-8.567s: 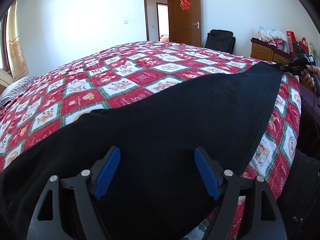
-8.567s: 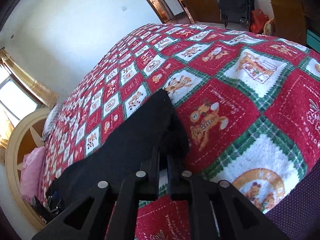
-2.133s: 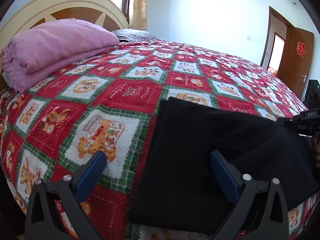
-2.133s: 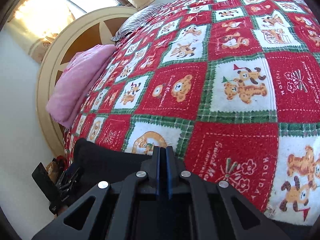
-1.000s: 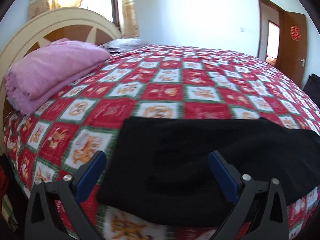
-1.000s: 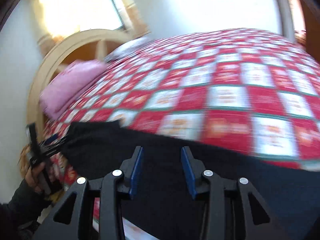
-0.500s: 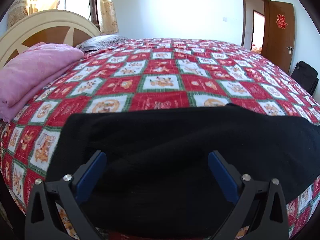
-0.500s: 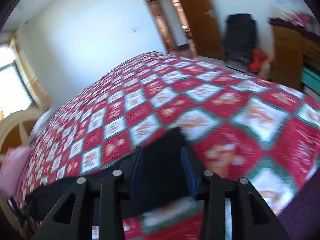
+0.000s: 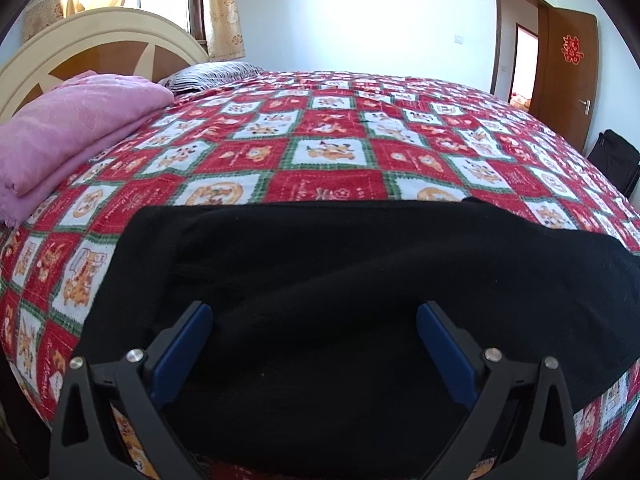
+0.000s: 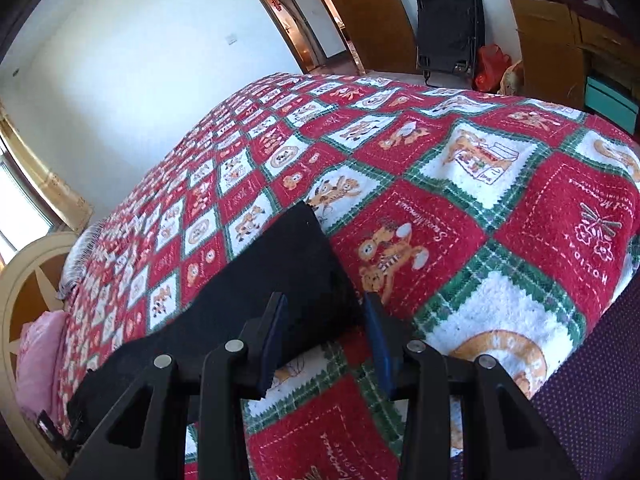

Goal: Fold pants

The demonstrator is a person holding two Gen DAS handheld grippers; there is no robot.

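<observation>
The black pants (image 9: 360, 280) lie flat on the bed (image 9: 328, 152) near its front edge, their long axis running across the left wrist view, from a squared end at the pink blanket (image 9: 68, 128) side toward the door (image 9: 568, 76) side. The left hand-held gripper (image 9: 314, 344) hovers over the wider end with its jaws wide apart and nothing between them. The right hand-held gripper (image 10: 324, 340) is at the narrow far end (image 10: 304, 248) of the pants, its jaws partly apart and straddling that end's near corner; whether the pads touch the cloth I cannot tell, though they do not look clamped. That end lies straight ahead of the right gripper, so the right hand looks nearer for taking it and carrying it along the long axis toward the left one
</observation>
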